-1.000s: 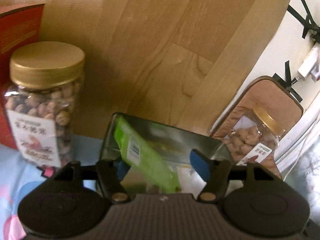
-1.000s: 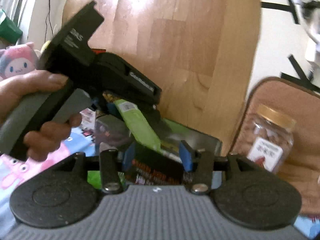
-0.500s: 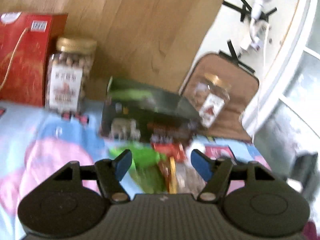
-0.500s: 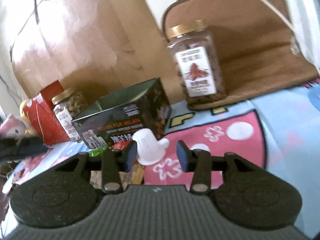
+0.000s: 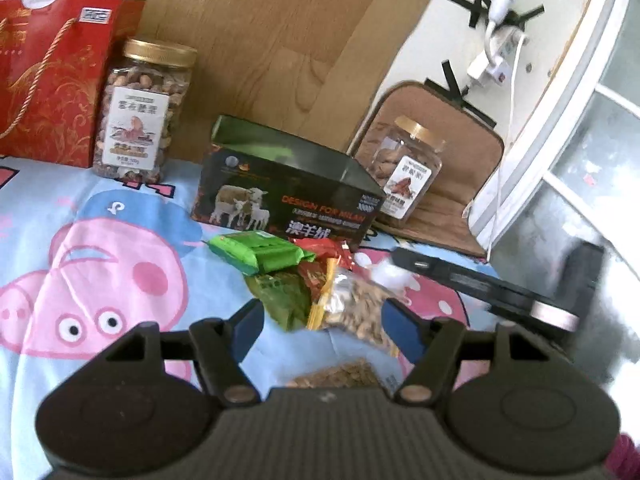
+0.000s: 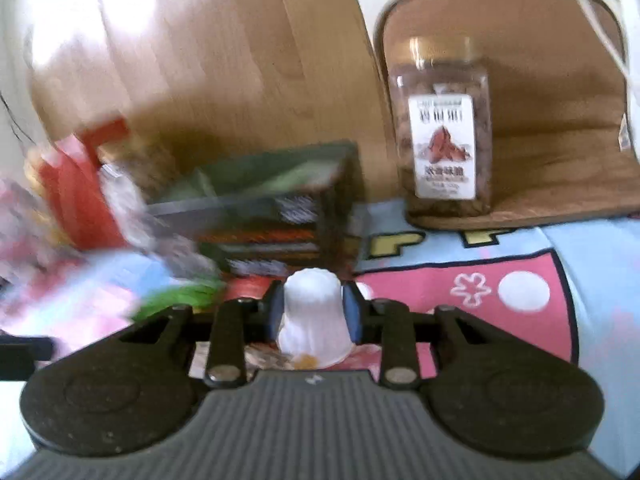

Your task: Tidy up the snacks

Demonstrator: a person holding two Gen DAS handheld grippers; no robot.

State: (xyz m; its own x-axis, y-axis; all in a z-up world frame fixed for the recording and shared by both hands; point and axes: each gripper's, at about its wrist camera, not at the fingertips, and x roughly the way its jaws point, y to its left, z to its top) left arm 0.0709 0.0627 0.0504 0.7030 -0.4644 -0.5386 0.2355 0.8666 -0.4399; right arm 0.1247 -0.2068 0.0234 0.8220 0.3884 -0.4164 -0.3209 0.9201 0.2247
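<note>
A heap of snack packets lies on the cartoon blanket: a green packet (image 5: 260,254), a red packet (image 5: 320,258) and a clear bag of nuts (image 5: 356,308). My left gripper (image 5: 323,315) hovers open just in front of the heap, with nothing between its fingers. Behind stands the open dark box with sheep on it (image 5: 288,196), blurred in the right wrist view (image 6: 264,216). My right gripper (image 6: 314,308) is closing its jaws on a small white snack cup (image 6: 314,316), and both blue pads touch its sides. That right gripper (image 5: 480,286) also shows as a black bar.
A gold-lidded nut jar (image 5: 140,112) and a red gift bag (image 5: 52,72) stand at the back left. A second jar (image 6: 444,128) sits on a brown cushion (image 6: 552,120) against the wall. A wooden board leans behind; a power strip and cables hang at the right.
My left gripper pulled back from the dark box to the snack heap. My right gripper swung right, came level and narrowed its jaws around the white cup.
</note>
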